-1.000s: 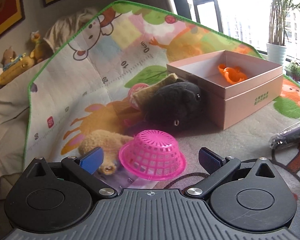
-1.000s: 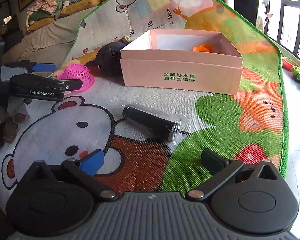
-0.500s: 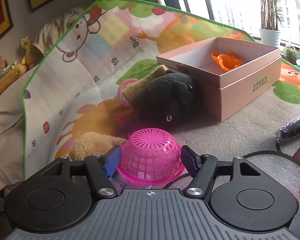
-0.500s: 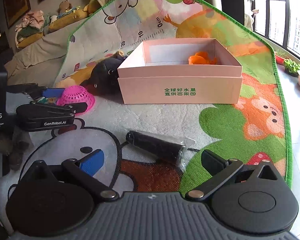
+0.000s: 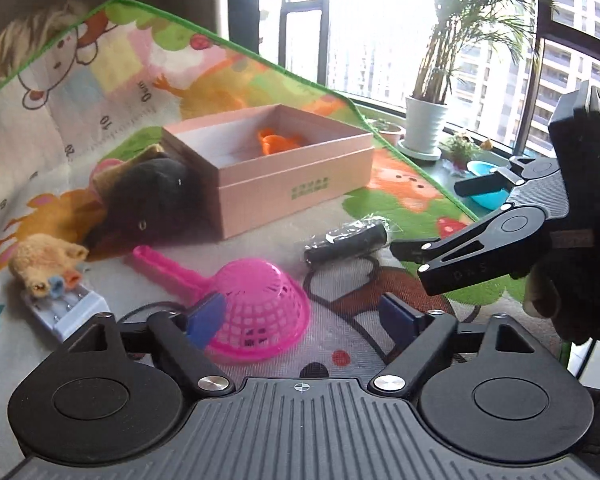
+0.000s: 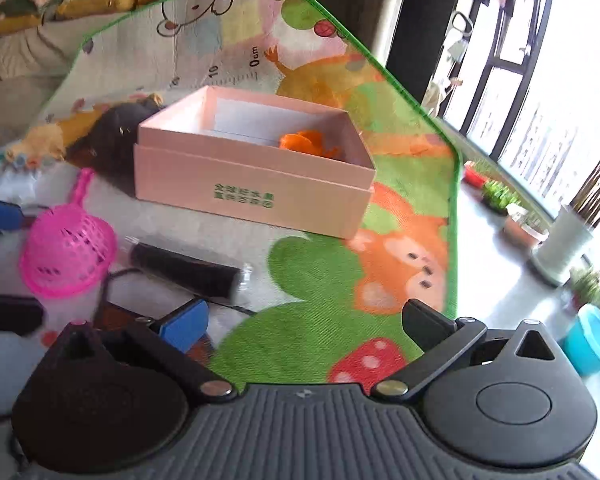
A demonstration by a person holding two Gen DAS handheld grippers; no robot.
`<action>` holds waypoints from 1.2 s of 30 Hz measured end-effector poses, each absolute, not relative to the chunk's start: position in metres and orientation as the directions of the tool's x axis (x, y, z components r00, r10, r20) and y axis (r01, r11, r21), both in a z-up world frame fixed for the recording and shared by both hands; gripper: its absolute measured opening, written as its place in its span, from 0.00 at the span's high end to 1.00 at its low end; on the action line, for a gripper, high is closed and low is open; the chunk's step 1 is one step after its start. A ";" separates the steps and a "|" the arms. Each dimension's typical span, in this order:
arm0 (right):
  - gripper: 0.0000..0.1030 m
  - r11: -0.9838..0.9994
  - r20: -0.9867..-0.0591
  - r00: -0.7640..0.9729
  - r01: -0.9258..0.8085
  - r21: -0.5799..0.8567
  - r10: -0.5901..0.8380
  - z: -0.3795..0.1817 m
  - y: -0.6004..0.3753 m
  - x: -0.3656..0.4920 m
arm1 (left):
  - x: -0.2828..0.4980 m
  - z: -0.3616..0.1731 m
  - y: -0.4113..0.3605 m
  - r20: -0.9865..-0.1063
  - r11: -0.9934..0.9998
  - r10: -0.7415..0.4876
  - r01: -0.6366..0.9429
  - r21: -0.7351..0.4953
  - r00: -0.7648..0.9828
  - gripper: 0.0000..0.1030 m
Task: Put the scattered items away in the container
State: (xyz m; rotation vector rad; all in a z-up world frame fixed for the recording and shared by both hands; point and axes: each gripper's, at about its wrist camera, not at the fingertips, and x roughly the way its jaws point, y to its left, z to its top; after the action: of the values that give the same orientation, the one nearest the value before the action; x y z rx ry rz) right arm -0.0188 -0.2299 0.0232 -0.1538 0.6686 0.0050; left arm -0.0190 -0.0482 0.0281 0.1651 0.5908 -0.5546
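Since everything sits on it, start with the cartoon play mat [image 5: 404, 188], which covers the floor and curls up at the back.

The pink cardboard box [image 5: 292, 184] is next biggest. In your left wrist view it's at about 12 o'clock from the pink strainer [image 5: 260, 300], open-topped, with an orange toy [image 5: 278, 142] against its far wall.

The black plush [image 5: 152, 196] is slumped against the box's left side, around 10 o'clock from the strainer.

Your left gripper [image 5: 302, 318] has just been opening, and its jaws are spread with the strainer between them. The strainer is dome-up and tilted, with its handle pointing off to 10 o'clock. The blue left pad overlaps the basket's left edge, but I can't tell if it's actually touching. The right pad is clear of it. So nothing's pinched.

Your right gripper [image 6: 304, 325] is spread wide too, with only mat between the pads. In the left view it comes in from 3 o'clock, one finger near the end of the roll.

That black roll in clear wrap [image 5: 348, 238] lies on the mat at about 2 o'clock from the strainer, in front of the box and apart from it.

The tan plush [image 5: 44, 260] is out at 9 o'clock, with a small white pack [image 5: 66, 310] just below it.

The roll, strainer and both plushies are all outside the box.
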 end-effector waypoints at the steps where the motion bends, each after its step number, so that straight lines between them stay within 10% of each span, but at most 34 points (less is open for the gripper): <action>1: 0.00 0.995 -0.617 0.787 -0.071 -0.076 0.009 0.027 -0.229 -0.020 | -0.020 0.028 -0.050 -0.559 0.850 -0.428 0.526 0.019 0.710 0.08; 25: 0.23 1.000 -0.615 0.789 -0.019 -0.015 0.006 0.022 -0.233 -0.012 | 0.006 0.010 -0.041 -0.633 0.875 -0.368 0.484 0.013 0.681 0.02; 32: 0.23 0.997 -0.605 0.796 0.058 0.057 -0.012 0.020 -0.275 -0.028 | -0.004 0.022 -0.081 -0.616 0.654 -0.671 0.721 -0.231 0.412 0.02; 36: 0.23 0.994 -0.595 0.804 0.060 0.093 0.007 0.020 -0.282 -0.027 | -0.021 0.032 -0.093 -0.608 0.604 -0.661 0.792 -0.084 0.439 0.02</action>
State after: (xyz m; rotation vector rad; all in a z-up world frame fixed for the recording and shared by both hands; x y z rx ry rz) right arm -0.0274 -0.2820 0.0196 0.1090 0.6371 -0.0282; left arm -0.0214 -0.0929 0.0315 0.2266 0.6472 -0.9123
